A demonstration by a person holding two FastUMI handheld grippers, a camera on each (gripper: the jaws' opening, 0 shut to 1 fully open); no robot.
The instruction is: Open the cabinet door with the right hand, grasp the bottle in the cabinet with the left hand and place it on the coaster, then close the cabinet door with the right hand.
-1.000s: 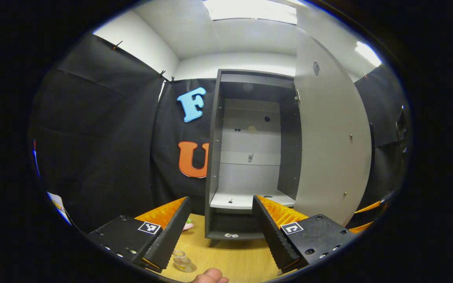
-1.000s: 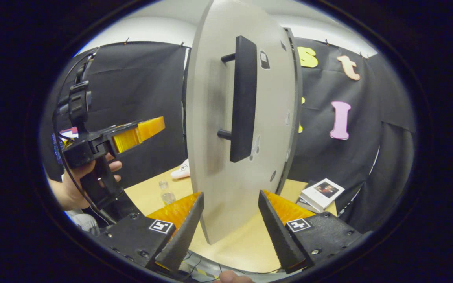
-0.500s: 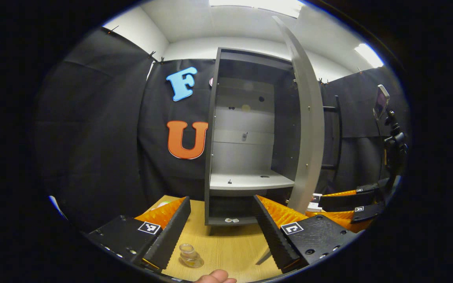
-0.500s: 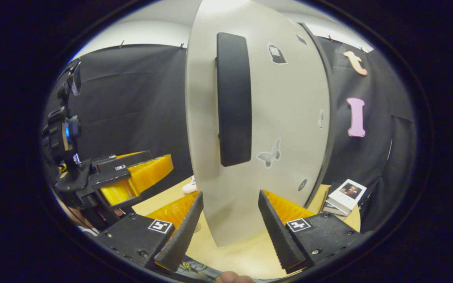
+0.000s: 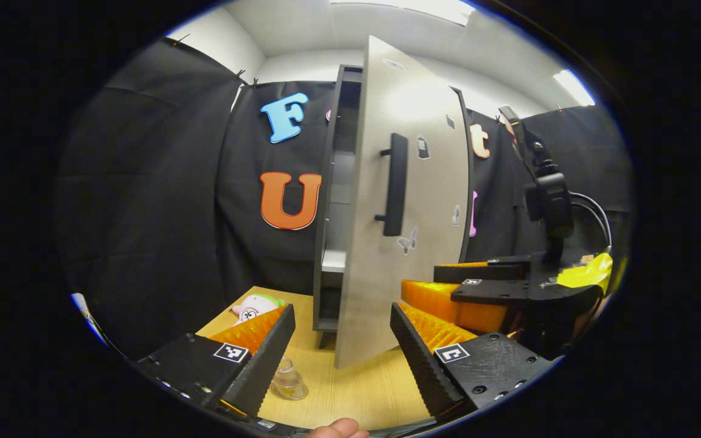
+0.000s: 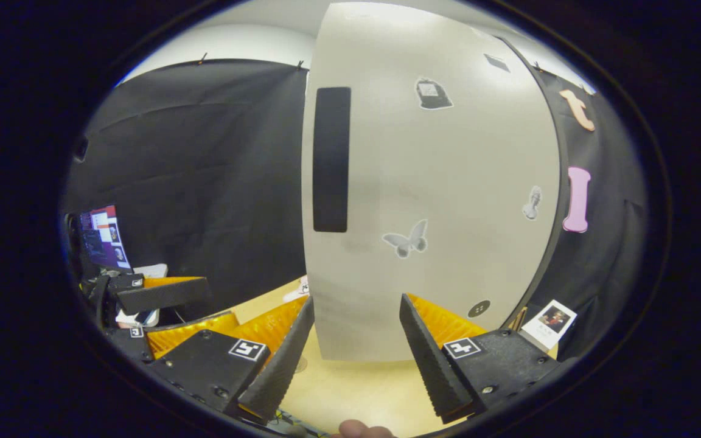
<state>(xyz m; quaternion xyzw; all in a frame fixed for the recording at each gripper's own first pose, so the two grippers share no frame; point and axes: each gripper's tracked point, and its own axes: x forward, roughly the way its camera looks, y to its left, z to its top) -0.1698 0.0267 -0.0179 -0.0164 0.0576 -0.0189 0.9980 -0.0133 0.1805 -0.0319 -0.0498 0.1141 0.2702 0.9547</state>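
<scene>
The grey cabinet door (image 5: 411, 255) stands partly ajar, its black bar handle (image 5: 394, 184) facing me, with a strip of the cabinet's inside (image 5: 333, 201) showing to its left. A small clear bottle (image 5: 288, 380) stands upright on the wooden table beside my left gripper's left finger; whatever lies under it is too small to make out. My left gripper (image 5: 341, 359) is open and holds nothing. In the right gripper view the door (image 6: 448, 213) and its handle (image 6: 331, 159) stand close ahead. The right gripper (image 6: 353, 359) is open, its tips near the door's lower front face.
A pink and green plush toy (image 5: 256, 304) lies on the table left of the cabinet. A small photo booklet (image 6: 550, 319) rests at the table's right edge. The left gripper (image 6: 210, 301) shows low at the left, with a monitor (image 6: 102, 237) behind it.
The door has swung from wide open to nearly shut, with the right gripper following its front face. The left gripper has stayed back near the bottle.
</scene>
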